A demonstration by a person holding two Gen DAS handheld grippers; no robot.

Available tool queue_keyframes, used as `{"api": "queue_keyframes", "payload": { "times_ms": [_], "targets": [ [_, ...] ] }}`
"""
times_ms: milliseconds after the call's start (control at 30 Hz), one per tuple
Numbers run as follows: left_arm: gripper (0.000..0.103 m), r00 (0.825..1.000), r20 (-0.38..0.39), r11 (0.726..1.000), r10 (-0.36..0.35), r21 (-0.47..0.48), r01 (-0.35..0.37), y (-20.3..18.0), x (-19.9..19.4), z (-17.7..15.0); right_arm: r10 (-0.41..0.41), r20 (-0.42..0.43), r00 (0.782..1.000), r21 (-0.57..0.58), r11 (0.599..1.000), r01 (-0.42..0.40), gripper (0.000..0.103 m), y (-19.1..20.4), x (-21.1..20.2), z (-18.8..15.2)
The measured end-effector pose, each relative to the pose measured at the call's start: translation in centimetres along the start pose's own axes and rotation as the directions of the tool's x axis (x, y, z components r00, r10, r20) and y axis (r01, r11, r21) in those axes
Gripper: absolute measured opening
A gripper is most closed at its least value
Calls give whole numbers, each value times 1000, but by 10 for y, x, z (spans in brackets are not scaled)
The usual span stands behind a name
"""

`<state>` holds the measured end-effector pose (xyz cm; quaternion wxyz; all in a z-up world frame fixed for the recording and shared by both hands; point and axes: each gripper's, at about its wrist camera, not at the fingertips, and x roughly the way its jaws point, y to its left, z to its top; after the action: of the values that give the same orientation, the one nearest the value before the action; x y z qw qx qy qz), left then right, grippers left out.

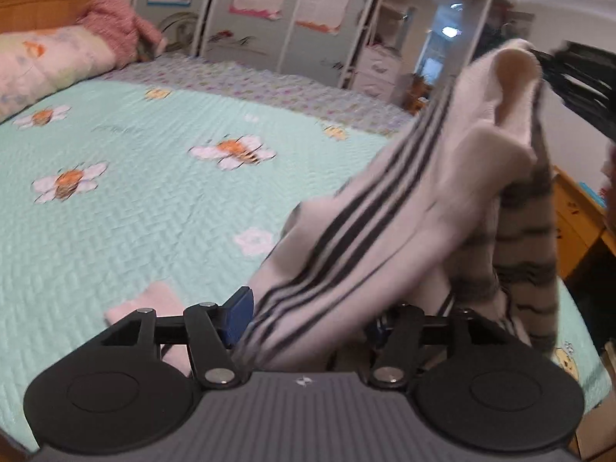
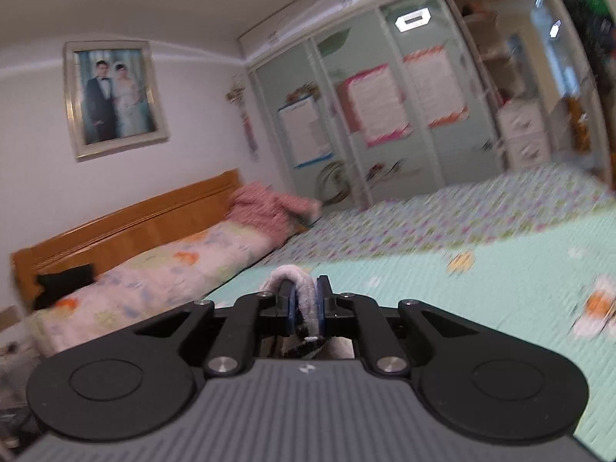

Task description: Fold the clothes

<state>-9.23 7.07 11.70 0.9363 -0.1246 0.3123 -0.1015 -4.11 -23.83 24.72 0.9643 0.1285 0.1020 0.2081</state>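
A white garment with black stripes (image 1: 419, 208) hangs in the air above the mint-green bedspread (image 1: 134, 211). In the left wrist view it runs from between my left gripper's (image 1: 308, 315) wide-apart jaws up to the right, where my right gripper (image 1: 573, 77) holds its top edge. The left jaws stand open around the cloth. In the right wrist view my right gripper (image 2: 306, 304) is shut on a fold of the same garment (image 2: 288, 275), which bulges over the blue pads (image 2: 320, 306). The rest of the cloth hangs hidden below it.
A folded pink cloth (image 1: 150, 304) lies on the bedspread near my left gripper. A rolled quilt (image 2: 161, 265) and a pink garment (image 2: 265, 208) lie by the wooden headboard (image 2: 134, 227). Wardrobe doors (image 2: 385, 115) stand beyond the bed. A wooden desk (image 1: 581, 223) stands at the right.
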Motion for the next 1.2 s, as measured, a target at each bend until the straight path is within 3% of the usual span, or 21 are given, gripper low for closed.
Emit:
{"api": "queue_keyframes", "payload": {
  "times_ms": [100,200,333,400,467,533,667,767,833,933,1000,1067,1133,1200],
  "targets": [
    [61,999,5,999,-46,-5,46,-4,-2,-5,-96,42,994,-63,993,99,10,-11,14,21],
    [61,999,-19,999,-26,-46,25,7,6,-8,-208,61,976,-63,975,212,9,-32,37,41],
    [62,999,-54,992,8,-123,-15,33,17,-9,-400,37,916,-94,911,402,8,-69,82,53],
    [62,998,-52,990,17,-142,-25,44,18,-12,-501,11,865,-127,858,498,8,-91,104,45],
    [62,998,-52,991,30,-128,-37,48,19,-14,-556,-80,827,-160,826,540,11,-117,124,25],
    [62,998,-55,993,43,-103,-48,49,21,-17,-563,-182,806,-150,826,544,12,-142,130,-4],
    [62,995,-91,994,46,-95,-54,50,29,-22,-575,-258,776,-110,816,568,12,-168,114,-63],
    [62,993,-108,995,38,-85,-47,46,35,-25,-576,-268,772,-62,810,583,12,-179,94,-88],
    [62,993,-115,998,26,-60,-33,37,37,-27,-563,-266,783,-6,813,583,12,-188,83,-92],
    [62,993,-115,1000,10,4,-10,19,41,-26,-545,-260,797,46,818,574,12,-197,73,-91],
    [62,994,-111,996,-5,83,15,0,46,-19,-555,-242,795,82,805,587,14,-200,66,-88],
    [62,995,-102,984,-15,177,33,-20,52,-10,-555,-240,797,169,784,597,38,-207,52,-90],
    [62,997,-78,958,-11,286,33,-44,64,2,-536,-253,806,253,767,589,44,-213,38,-98],
    [62,998,-58,925,-17,378,38,-66,82,13,-486,-273,830,291,781,553,44,-210,26,-112]
  ]
}}
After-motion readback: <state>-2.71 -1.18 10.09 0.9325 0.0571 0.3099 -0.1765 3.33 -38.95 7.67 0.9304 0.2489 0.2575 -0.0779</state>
